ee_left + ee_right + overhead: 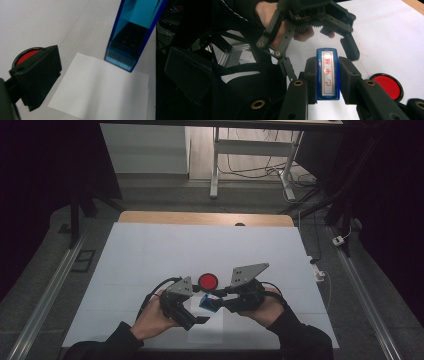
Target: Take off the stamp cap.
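My right gripper (214, 301) (328, 82) is shut on a blue see-through stamp (206, 303) (328, 75) with a white label and red characters. In the left gripper view the stamp (132, 32) stands upright with its lower end at the far edge of a white sheet of paper (100, 87) (205, 332). My left gripper (199, 308) (112, 75) is open just to the left of the stamp, jaws wide apart with nothing between them. A round red ink pad (208, 281) (27, 55) (388, 86) lies on the table behind both grippers.
The white table top (200, 250) spreads wide beyond the ink pad, with a wooden edge (205, 218) at the far side. Past it are a desk frame (250, 160) and loose cables (300, 182) on the floor.
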Tool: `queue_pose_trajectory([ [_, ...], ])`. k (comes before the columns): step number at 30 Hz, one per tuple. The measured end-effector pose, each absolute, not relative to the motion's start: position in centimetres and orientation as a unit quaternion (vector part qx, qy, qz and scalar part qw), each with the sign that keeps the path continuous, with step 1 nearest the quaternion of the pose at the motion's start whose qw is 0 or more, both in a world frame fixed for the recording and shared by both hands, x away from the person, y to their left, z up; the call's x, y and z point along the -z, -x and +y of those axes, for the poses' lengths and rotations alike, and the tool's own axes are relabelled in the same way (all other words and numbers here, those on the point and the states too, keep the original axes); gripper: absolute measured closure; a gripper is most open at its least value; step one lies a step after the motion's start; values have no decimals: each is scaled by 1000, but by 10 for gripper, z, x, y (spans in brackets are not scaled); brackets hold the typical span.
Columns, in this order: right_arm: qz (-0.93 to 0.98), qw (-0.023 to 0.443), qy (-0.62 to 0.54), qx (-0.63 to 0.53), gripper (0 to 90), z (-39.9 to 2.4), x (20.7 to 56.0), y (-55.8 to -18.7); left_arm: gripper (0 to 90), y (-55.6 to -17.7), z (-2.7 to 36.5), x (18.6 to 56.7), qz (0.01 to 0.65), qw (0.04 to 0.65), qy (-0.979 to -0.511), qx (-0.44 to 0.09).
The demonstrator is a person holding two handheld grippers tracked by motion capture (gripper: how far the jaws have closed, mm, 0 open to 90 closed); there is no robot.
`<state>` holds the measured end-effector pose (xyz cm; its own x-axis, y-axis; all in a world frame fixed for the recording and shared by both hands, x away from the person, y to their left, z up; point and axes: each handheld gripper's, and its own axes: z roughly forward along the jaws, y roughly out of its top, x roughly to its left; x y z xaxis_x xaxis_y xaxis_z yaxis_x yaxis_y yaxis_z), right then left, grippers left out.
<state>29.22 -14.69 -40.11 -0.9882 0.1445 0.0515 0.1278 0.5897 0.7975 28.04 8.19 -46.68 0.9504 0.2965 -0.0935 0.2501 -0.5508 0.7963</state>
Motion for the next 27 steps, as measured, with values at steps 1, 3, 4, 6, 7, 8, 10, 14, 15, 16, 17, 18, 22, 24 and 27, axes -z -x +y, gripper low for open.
queue_pose_trajectory([
  [1,893,10,-74,-443,704,-147,401,-292,15,-281,81,468,151,449,-881,-24],
  [3,893,9,-73,-444,703,-146,401,-292,25,-282,79,469,143,451,-881,-19],
  [4,893,9,-72,-444,703,-146,401,-292,35,-282,78,470,139,451,-882,-18],
  [6,893,8,-71,-444,703,-146,401,-292,58,-283,77,470,135,452,-881,-14],
  [7,893,6,-70,-444,703,-145,402,-292,78,-283,77,471,133,453,-882,-12],
  [8,893,6,-70,-444,703,-145,402,-292,99,-284,77,471,128,453,-882,-12],
  [10,893,4,-69,-444,703,-146,402,-292,161,-283,78,471,121,457,-881,-10],
  [14,892,2,-64,-447,703,-146,402,-291,306,-284,83,471,103,460,-882,-6],
  [15,892,1,-63,-448,703,-146,402,-291,340,-284,84,471,99,461,-882,-1],
  [16,892,-1,-62,-449,704,-146,402,-291,358,-284,84,471,98,462,-882,1],
  [17,891,-2,-61,-449,704,-146,402,-291,378,-284,85,471,96,462,-882,2],
  [18,891,-4,-60,-450,704,-146,402,-291,408,-284,85,471,92,463,-881,6],
  [22,891,-8,-53,-451,703,-146,402,-290,504,-284,86,471,83,469,-879,14],
  [24,890,-8,-51,-452,703,-146,402,-290,551,-283,86,471,80,473,-877,16],
  [27,890,-7,-52,-453,704,-146,402,-291,607,-284,88,472,75,477,-876,18],
])
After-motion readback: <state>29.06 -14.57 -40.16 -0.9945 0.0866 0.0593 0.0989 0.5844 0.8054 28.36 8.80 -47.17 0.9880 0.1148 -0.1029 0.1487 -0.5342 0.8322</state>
